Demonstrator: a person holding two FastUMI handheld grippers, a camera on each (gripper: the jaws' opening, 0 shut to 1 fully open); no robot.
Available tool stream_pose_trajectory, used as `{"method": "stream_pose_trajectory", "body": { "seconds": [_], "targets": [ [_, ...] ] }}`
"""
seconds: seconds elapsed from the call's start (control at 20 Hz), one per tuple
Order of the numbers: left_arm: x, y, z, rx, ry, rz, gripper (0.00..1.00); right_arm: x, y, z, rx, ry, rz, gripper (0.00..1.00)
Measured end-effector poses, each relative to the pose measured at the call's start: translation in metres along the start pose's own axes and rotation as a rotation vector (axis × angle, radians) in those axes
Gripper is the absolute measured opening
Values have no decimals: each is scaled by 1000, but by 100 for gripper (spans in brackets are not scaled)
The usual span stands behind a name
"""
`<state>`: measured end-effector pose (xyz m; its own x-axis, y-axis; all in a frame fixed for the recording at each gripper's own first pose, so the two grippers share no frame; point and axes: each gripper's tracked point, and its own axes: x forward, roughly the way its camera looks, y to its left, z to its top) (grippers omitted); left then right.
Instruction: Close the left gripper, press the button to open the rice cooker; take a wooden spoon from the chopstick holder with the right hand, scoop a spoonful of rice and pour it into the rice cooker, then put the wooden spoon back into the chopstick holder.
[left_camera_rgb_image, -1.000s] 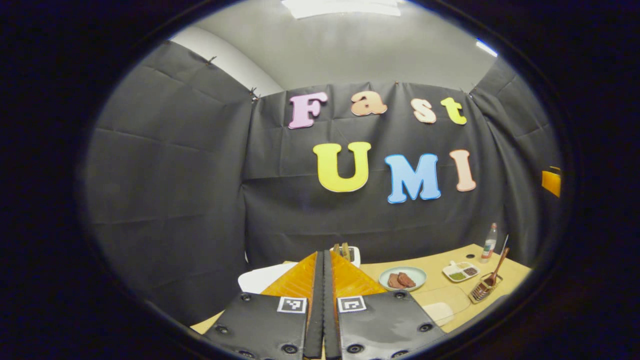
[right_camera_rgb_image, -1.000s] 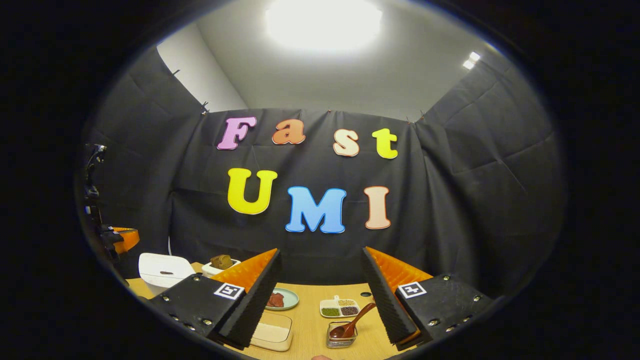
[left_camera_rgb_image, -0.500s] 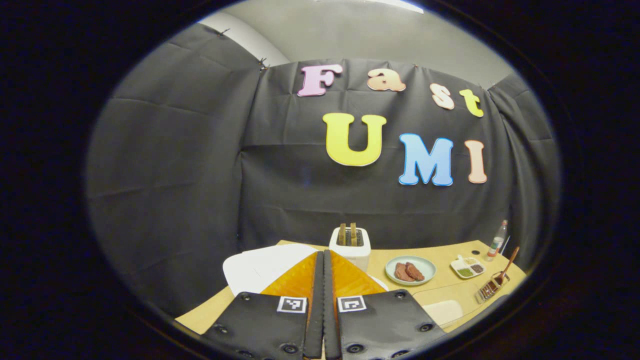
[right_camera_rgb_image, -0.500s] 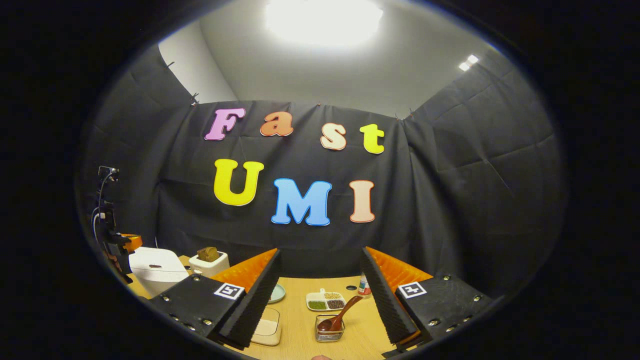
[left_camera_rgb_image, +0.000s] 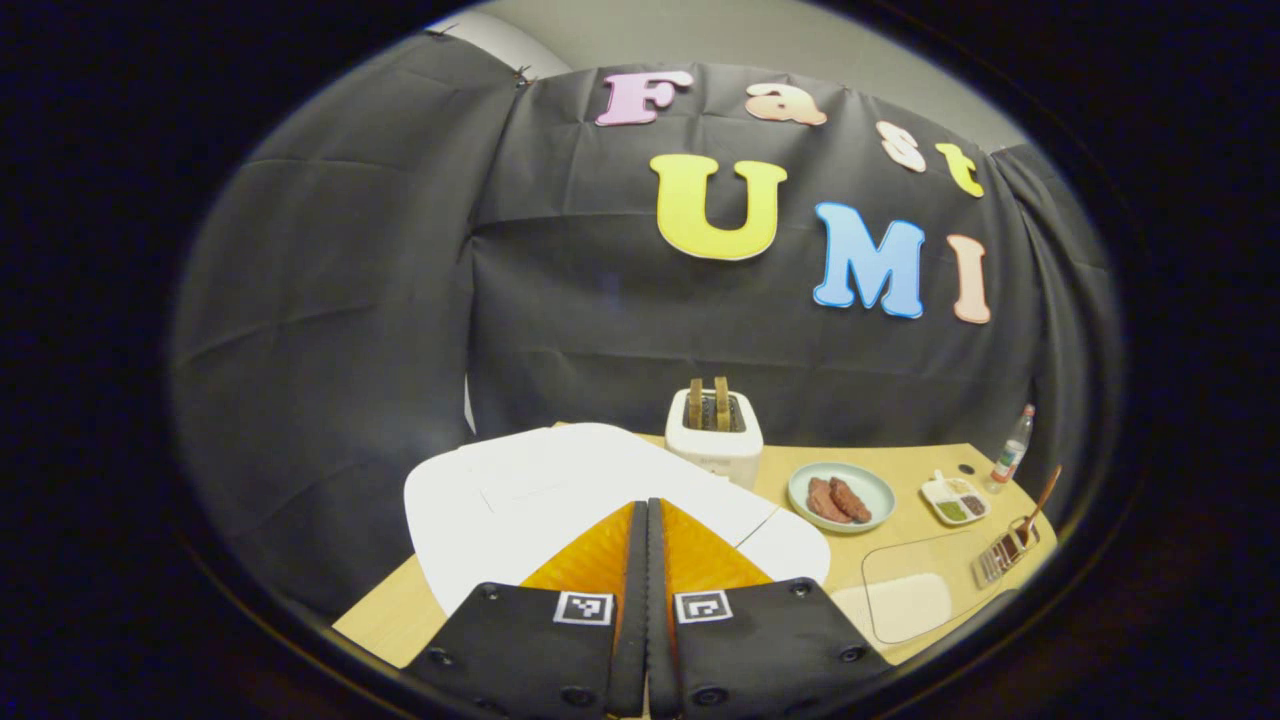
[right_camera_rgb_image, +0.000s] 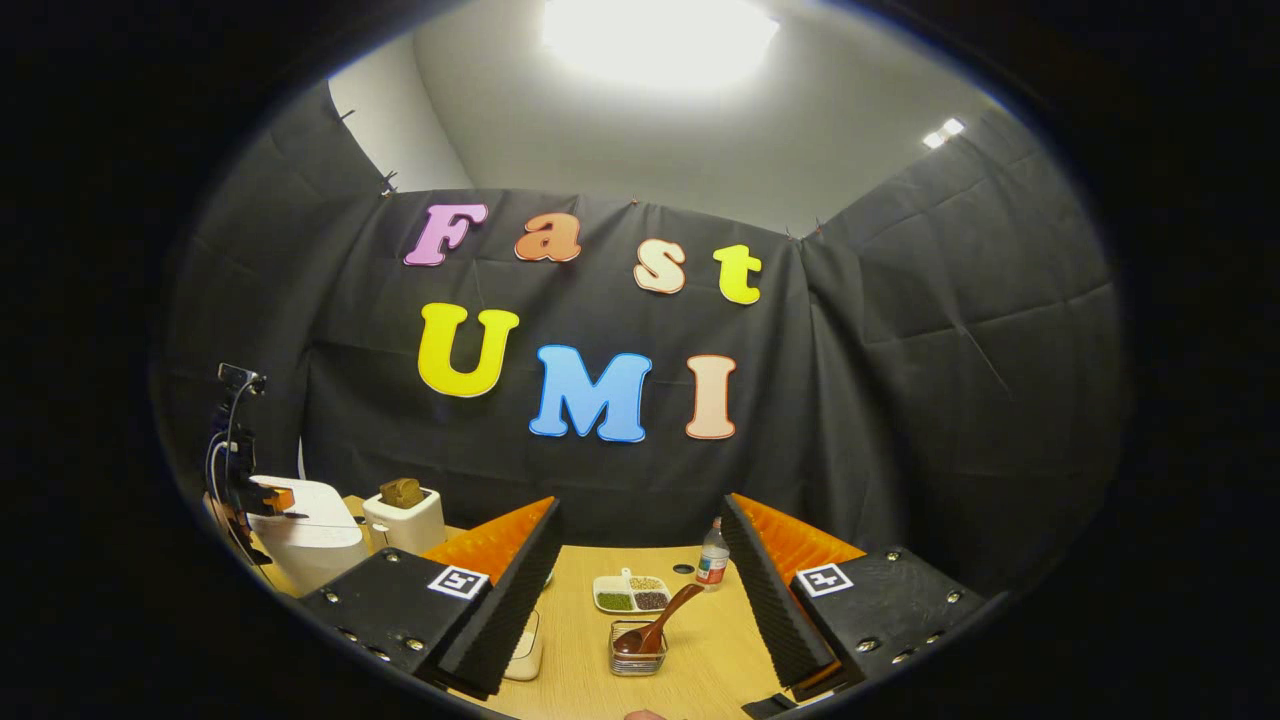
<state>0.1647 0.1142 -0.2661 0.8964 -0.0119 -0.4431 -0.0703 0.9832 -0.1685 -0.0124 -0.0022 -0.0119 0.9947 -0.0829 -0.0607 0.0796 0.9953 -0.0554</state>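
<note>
Lowered over the one rice cooker (left_camera_rgb_image: 560, 490), left gripper (left_camera_rgb_image: 646, 520) fingers closed; right gripper (right_camera_rgb_image: 640, 560) fingers open.

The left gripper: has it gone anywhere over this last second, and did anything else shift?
The left gripper, fingers pressed together, has tipped down and moved in over the white rice cooker, whose lid is closed. The right gripper stayed open, drifting slightly toward the wooden spoon standing in the chopstick holder. Nothing was grasped or released.
</note>
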Motion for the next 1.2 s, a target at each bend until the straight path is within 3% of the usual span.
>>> {"method": "stream_pose_trajectory", "body": {
  "seconds": [0.45, 0.65, 1.2],
  "targets": [
    [6, 1, -31, 20, 70, 21, 9, 3, -1, 3, -14, -16, 23, 96],
    [4, 3, -21, 73, 70, 39, 9, 7, 1, -6, -10, 2, 52, 96],
    [-59, 5, 129, 83, -243, 110, 9, 31, -13, -14, 36, 12, 87, 96]
  ]
}}
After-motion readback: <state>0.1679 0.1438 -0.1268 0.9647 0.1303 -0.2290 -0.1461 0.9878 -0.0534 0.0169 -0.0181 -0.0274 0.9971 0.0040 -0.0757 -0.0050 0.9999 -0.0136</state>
